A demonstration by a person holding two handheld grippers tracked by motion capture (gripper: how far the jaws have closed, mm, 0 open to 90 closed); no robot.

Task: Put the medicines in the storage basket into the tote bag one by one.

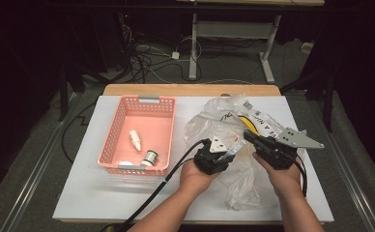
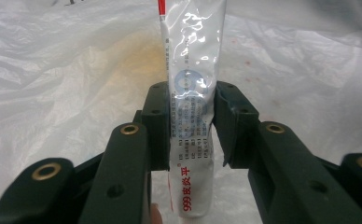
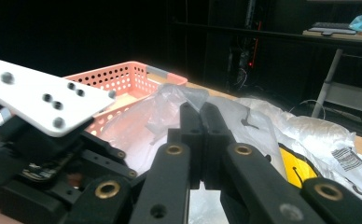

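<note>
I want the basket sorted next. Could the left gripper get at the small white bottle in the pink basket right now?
Probably not yet: the left gripper is shut on a tube. The basket is open-topped and the white bottle lies uncovered.

Basket (image 1: 113, 133) is salmon pink w/ a dotted hole pattern on the walls, grey tabs on the rims. Inside: white bottle (image 1: 135, 139) & a silver-ish little jar (image 1: 150, 157). Bench (image 1: 89, 193) top is white, wood edge at the back. Plastic bag (image 1: 209, 121) is clear/whitish w/ black print & a yellow patch. Tube (image 2: 191, 93) is silver-white, red stripe + red characters, blue circle. Both tools black w/ brass rivets.
</note>
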